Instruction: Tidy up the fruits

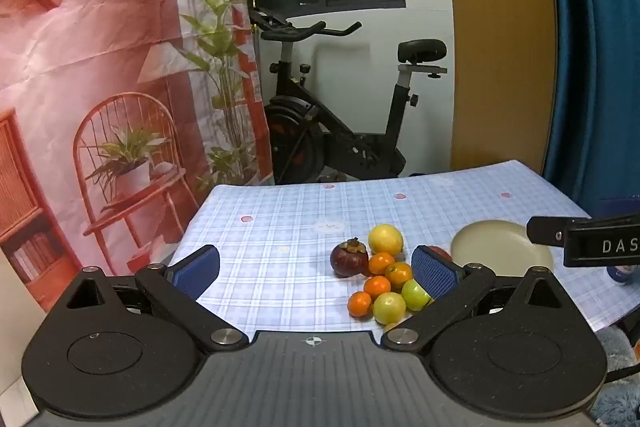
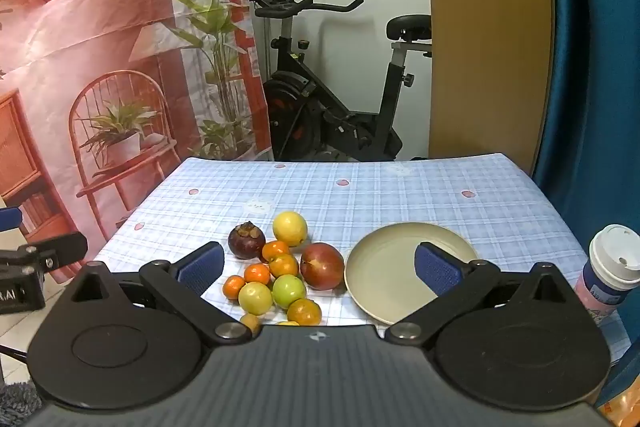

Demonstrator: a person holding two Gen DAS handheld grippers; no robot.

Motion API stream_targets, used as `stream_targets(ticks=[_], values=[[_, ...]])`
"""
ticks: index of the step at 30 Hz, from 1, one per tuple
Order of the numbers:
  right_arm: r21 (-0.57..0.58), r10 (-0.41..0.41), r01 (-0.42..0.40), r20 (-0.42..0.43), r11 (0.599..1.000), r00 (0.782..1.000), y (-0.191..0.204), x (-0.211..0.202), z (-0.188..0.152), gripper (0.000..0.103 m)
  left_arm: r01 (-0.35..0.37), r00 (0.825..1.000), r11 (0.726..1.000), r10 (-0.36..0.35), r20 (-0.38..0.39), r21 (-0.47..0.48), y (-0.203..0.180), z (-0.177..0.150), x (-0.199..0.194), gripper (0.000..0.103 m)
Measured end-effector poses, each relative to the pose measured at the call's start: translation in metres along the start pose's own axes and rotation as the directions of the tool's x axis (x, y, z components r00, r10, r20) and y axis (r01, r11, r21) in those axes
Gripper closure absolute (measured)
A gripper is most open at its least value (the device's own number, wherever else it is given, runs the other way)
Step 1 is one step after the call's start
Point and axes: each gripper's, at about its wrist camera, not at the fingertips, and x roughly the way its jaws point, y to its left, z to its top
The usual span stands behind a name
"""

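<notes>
Evidently, left gripper (image 1: pixel 316 269): fingers spread wide, nothing between them, hovering before the table.
Fruit pile (image 2: pixel 276 267): clustered loose on the checked cloth (image 2: pixel 400 187), just left of the plate.
Plate (image 2: pixel 380 267): bare, likely the fruits' destination.
Right gripper (image 2: pixel 320 267): fingers spread, empty, poised over pile and plate.

One mangosteen (image 2: pixel 246 240). One lemon (image 2: pixel 290 228). One red apple (image 2: pixel 322 265). Two green fruits (image 2: pixel 289 291). Five small oranges fully seen (image 2: pixel 283 265), two more fruits half hidden at near edge. One plate (image 2: pixel 384 267). One lidded cup (image 2: pixel 610 267). One exercise bike (image 2: pixel 320 107).
</notes>
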Motion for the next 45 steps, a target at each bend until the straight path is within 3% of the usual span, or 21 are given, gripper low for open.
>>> stream_targets(ticks=[4,8,45], values=[[-0.002,0.001,-0.001,-0.003,1.000,1.000,-0.001,0.002,0.001,0.000,-0.045,0.999,0.996,0.042,0.032,0.081,-0.022,0.000,-0.003,0.000],[-0.008,-0.006,0.006,0.012,1.000,1.000,0.000,0.000,0.001,0.000,0.002,0.999,0.999,-0.004,0.040,0.049,-0.008,-0.004,-0.005,0.000],[-0.012,-0.012,0.012,0.017,1.000,1.000,-0.003,0.002,0.000,0.000,0.005,0.999,1.000,-0.006,0.045,0.027,-0.011,-0.003,-0.007,0.000]])
